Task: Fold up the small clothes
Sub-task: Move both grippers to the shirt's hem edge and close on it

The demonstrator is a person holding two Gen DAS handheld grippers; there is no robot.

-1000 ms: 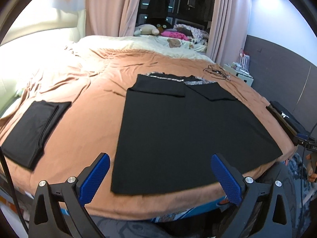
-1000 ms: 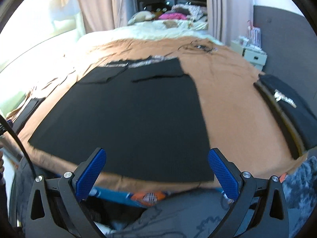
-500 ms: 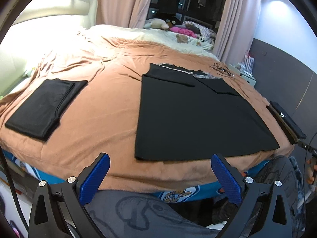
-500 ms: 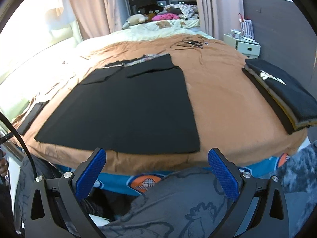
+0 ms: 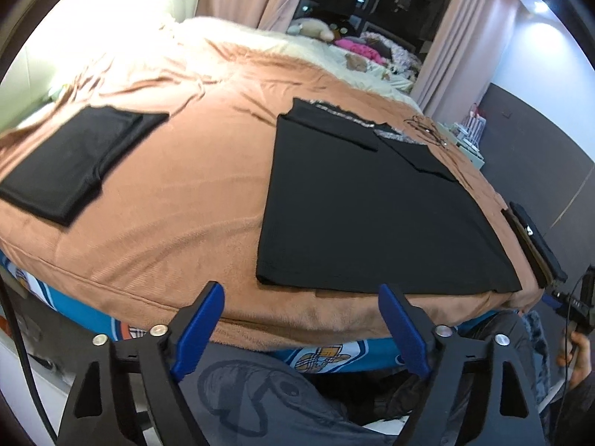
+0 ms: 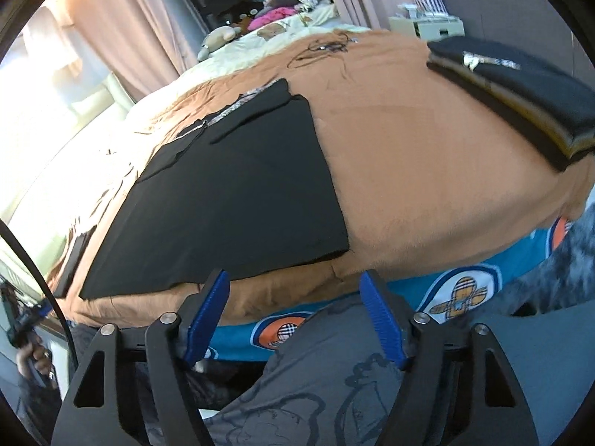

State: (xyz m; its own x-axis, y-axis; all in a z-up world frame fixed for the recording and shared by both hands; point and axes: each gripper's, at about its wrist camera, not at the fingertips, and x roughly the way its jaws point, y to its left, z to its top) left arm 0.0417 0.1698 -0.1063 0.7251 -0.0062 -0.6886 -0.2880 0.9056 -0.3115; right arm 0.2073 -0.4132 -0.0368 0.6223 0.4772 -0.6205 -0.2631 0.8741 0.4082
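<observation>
Black shirt (image 5: 372, 208) lies flat on the brown blanket (image 5: 178, 200), sleeves folded in. My left gripper (image 5: 303, 329) and right gripper (image 6: 295, 317) hang off the near edge, jaws narrowing but apart, nothing between.

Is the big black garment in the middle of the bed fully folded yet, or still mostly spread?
Mostly spread. The black garment lies flat on the brown blanket, only its sleeves folded in at the far end.

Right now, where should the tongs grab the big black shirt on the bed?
Probably its near hem, one corner per tong, coming in low from the bed's near edge. The big black shirt lies flat with sleeves folded in, and that hem lies just ahead of the left tongs and right tongs, both open and empty.
</observation>
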